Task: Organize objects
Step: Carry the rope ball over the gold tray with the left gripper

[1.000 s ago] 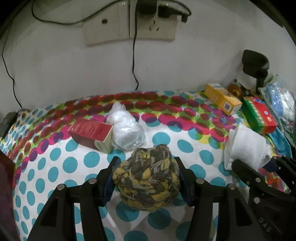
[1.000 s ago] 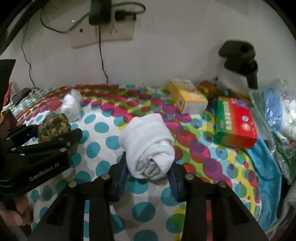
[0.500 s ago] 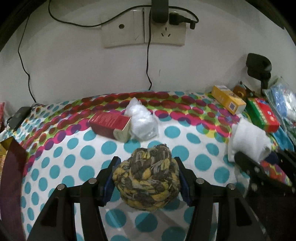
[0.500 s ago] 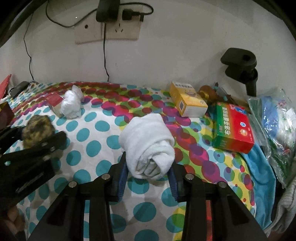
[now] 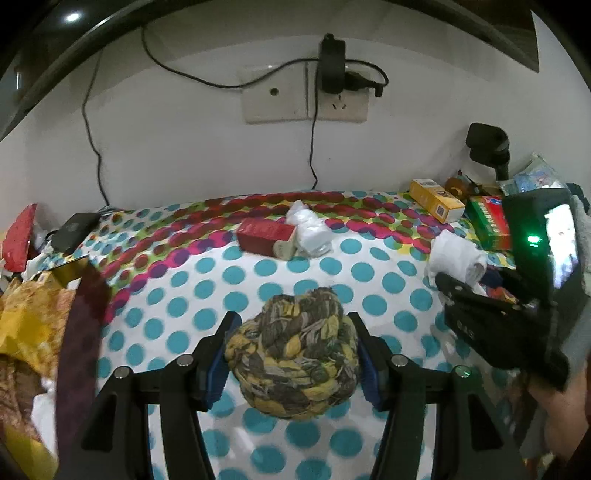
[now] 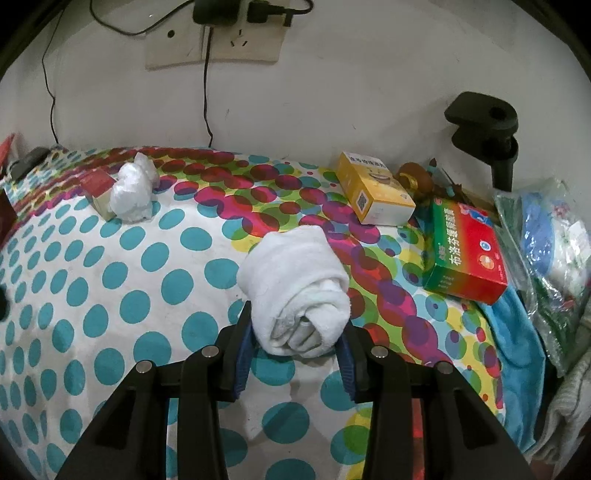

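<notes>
A wall socket (image 6: 214,40) is sitting on the white wall with a black plug (image 6: 216,11) in it. A black cord (image 6: 207,92) is hanging down toward the spotty cloth (image 6: 110,295).

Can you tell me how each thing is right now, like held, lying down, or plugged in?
Left gripper: shut on the rope ball.
Rope ball: held above the cloth.
Right gripper: shut on the towel.
Rolled white towel: rolled up, gripped at its near end.
Red box: lying flat beside the plastic bag.
White plastic bag: crumpled.
Yellow box: lying flat.
Green and red box: lying flat.
Charger: plugged in.
</notes>
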Action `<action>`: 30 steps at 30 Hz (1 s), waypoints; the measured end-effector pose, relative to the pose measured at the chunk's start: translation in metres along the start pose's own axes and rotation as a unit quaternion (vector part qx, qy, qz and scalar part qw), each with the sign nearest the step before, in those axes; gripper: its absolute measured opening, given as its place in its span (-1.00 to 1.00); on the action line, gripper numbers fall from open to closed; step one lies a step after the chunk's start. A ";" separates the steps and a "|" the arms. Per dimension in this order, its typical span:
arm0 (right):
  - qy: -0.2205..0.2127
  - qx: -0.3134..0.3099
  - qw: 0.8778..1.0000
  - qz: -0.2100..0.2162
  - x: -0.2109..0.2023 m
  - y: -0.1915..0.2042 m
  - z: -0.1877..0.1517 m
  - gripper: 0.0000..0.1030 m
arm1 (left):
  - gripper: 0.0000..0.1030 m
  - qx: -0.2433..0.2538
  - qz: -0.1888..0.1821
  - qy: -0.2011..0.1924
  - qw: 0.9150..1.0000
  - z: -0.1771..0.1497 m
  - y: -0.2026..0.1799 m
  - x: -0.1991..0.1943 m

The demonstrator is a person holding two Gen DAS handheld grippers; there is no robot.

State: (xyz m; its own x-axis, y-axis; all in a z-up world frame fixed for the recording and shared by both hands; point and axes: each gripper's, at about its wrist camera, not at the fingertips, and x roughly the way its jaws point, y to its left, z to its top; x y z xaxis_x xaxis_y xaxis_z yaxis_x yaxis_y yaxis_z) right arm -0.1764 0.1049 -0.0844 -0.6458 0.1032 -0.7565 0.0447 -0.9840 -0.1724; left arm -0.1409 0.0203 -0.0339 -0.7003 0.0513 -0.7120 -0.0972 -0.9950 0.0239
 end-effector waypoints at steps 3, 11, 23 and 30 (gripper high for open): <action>0.000 -0.004 1.000 -0.004 0.000 0.001 0.000 -0.26 | 0.14 -0.003 0.008 0.001 1.000 -0.005 0.012 -0.018; -0.001 -0.012 1.000 -0.015 -0.001 0.008 -0.001 -0.22 | 0.14 -0.048 0.020 -0.009 0.999 -0.013 0.075 -0.085; -0.001 -0.015 1.000 -0.020 -0.001 0.009 0.000 -0.22 | 0.14 -0.109 0.100 0.015 0.989 -0.062 0.190 -0.136; -0.001 -0.017 1.000 -0.023 0.001 0.011 -0.007 -0.22 | 0.14 -0.127 0.090 0.043 0.987 -0.091 0.218 -0.124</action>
State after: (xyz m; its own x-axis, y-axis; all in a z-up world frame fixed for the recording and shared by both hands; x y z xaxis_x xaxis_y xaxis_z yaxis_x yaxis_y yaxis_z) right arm -0.1712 0.0948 -0.0912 -0.6501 0.1486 -0.7452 0.0404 -0.9726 -0.2291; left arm -0.0106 -0.2105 -0.0041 -0.6256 -0.1252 -0.7700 0.2113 -0.9773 -0.0127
